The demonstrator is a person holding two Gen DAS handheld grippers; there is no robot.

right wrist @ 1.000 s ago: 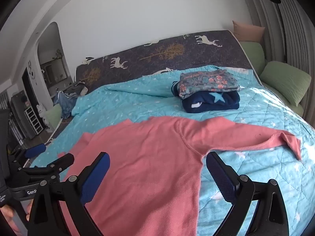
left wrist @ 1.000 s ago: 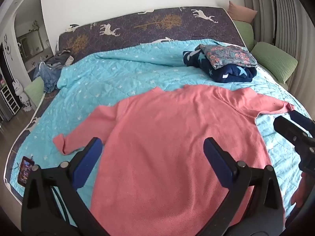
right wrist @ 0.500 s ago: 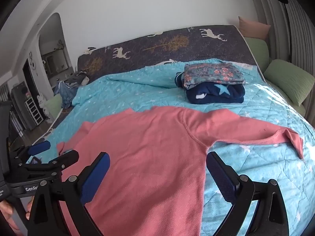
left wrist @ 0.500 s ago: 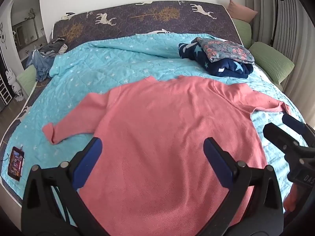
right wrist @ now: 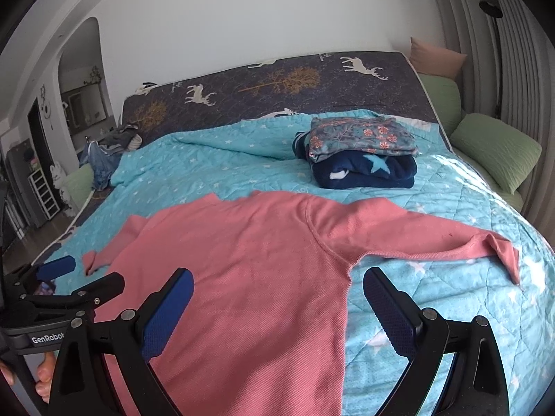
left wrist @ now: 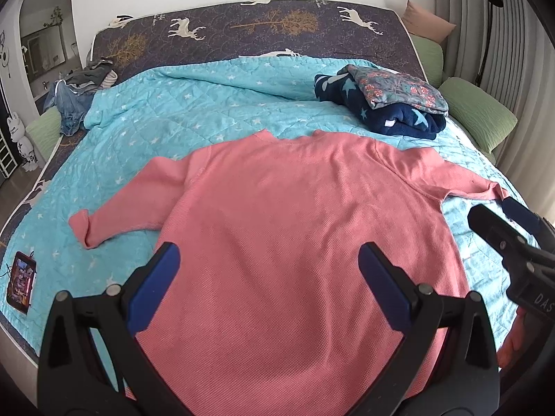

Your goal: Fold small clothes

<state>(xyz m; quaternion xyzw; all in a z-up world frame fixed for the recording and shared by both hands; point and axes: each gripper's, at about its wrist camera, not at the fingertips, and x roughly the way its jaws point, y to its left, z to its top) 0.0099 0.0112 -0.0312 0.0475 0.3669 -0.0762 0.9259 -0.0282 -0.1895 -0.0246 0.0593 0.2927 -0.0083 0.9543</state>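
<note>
A pink sweater (left wrist: 295, 235) is lying flat, sleeves spread, on a turquoise bed quilt (left wrist: 194, 118). Both the left gripper (left wrist: 267, 277) and right gripper (right wrist: 277, 298) are hovering above it, fingers wide apart, gripping nothing.

A sweater (left wrist: 295, 228) lies spread on the quilt (left wrist: 194, 114), folded clothes (left wrist: 388, 104) stacked behind it to the right.

right tool (right wrist: 275, 306) agape | pink sweater (right wrist: 249, 277) flat (sleeves out) | quilt (right wrist: 215, 170)

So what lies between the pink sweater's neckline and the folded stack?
Only bare turquoise star-print quilt separates the pink long-sleeved sweater from the folded clothes stack; both views show it.
</note>
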